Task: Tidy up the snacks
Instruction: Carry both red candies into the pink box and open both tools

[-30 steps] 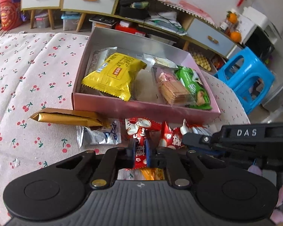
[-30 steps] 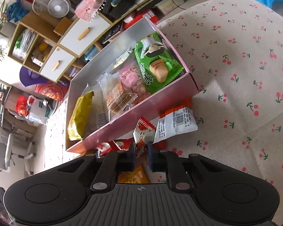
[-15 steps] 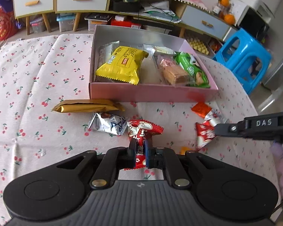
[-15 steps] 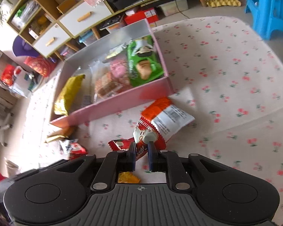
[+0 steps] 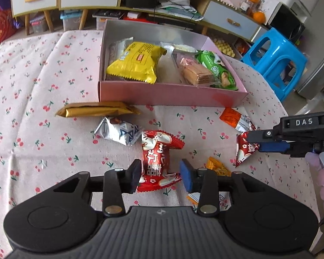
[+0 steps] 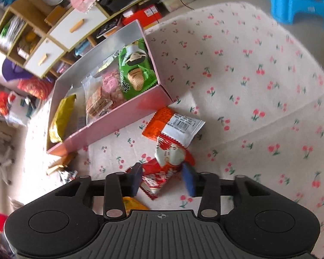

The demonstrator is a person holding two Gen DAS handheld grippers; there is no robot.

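On the cherry-print tablecloth (image 5: pixel 32 86), 1 gold packet (image 5: pixel 95 110), 1 silver packet (image 5: pixel 118 132), and 2 red snacks. The left gripper (image 5: pixel 161 173) gapes wide around 1 red snack (image 5: pixel 157 157); the right gripper (image 6: pixel 162 177) wide around another (image 6: pixel 162 170). Behind, 1 pink box (image 5: pixel 162 92).

Red snack packet (image 5: pixel 156 161) on cherry-print tablecloth (image 5: pixel 32 86) between parted jaws of left gripper (image 5: pixel 161 176).

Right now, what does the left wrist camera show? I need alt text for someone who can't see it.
The open left gripper straddles a red snack packet lying on a cherry-print tablecloth. Beyond it lie a silver packet and a gold bar, in front of a pink box holding yellow, green and cracker snacks. The right gripper reaches in from the right, at another red packet.
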